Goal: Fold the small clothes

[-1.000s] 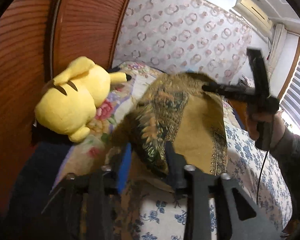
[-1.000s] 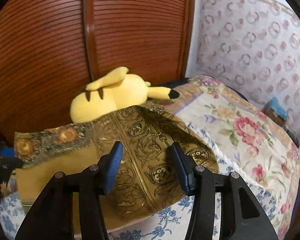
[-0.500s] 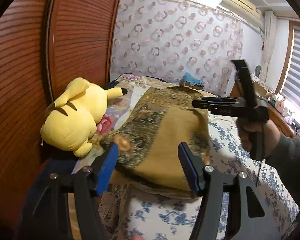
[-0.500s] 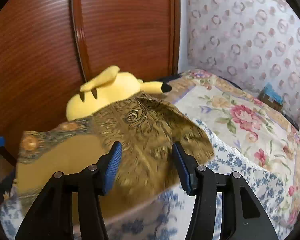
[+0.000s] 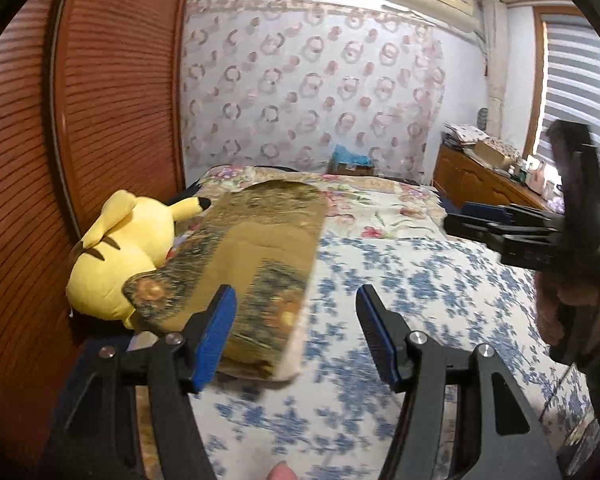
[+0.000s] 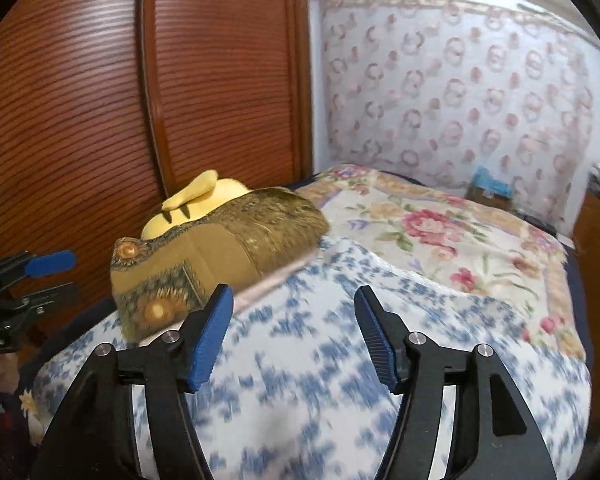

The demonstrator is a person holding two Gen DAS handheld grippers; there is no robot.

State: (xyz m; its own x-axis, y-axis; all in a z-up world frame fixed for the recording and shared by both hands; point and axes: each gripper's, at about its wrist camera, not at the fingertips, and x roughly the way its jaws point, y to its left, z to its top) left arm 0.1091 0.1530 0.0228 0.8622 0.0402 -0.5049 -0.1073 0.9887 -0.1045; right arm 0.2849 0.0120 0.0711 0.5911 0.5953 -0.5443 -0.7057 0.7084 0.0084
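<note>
A: What's hard to see?
B: The plush (image 5: 116, 256) is half hidden behind the folded gold cloth (image 6: 220, 256).
A: Jaws?
B: Left gripper (image 5: 296, 332) wide, empty; right gripper (image 6: 294, 332) opening, empty; cloth lies beyond-left on the bed (image 6: 300, 360).

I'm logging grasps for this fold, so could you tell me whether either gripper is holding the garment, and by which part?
Nothing is held. The left gripper is open and empty, the right gripper is opening with nothing between its fingers, and the folded brown garment lies free on the bed.

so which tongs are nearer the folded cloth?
Left. The left tongs hang open at the cloth's near end; the right tongs, jaws opening, are off to its right over the bedspread.
</note>
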